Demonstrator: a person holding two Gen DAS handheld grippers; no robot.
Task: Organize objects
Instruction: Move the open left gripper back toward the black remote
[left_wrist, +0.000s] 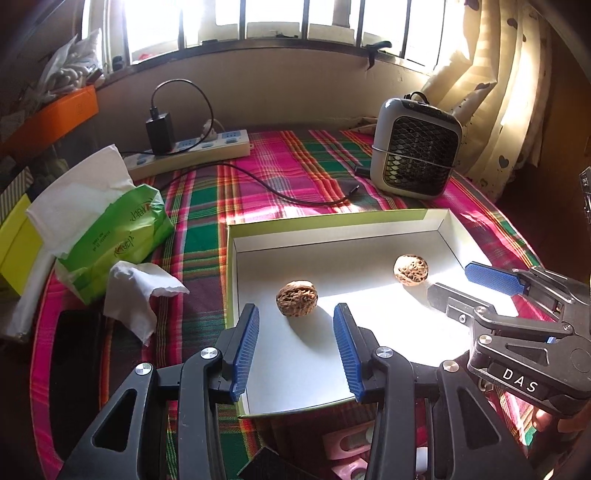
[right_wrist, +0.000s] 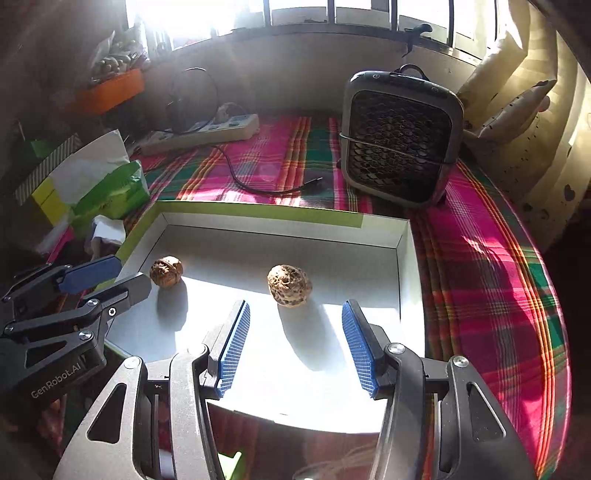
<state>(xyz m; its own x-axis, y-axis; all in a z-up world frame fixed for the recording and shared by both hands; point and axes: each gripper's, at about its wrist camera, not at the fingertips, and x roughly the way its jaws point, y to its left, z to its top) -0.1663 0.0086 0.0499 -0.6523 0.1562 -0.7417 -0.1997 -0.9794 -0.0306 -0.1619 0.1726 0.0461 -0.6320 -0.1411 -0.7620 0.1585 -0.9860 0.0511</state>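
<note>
walnuts sit apart in white box (left_wrist: 236, 280) on plaid cloth (left_wrist: 295, 166). left claw (left_wrist: 295, 321) jaws spread, nothing btwn pads; left walnut (left_wrist: 297, 297) lies just ahead of its tips, not touched. right claw (right_wrist: 295, 314) also spread & empty, right walnut (right_wrist: 290, 285) just past its tips, centred. mini heater (right_wrist: 400, 138) well beyond right claw; tissue pack (left_wrist: 110, 236) off to left claw's left.

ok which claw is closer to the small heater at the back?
Right. The right claw hangs over the tray's heater-side half, with the heater just beyond the far rim. The left claw hangs over the tray's other half, nearer the tissue pack.
</note>
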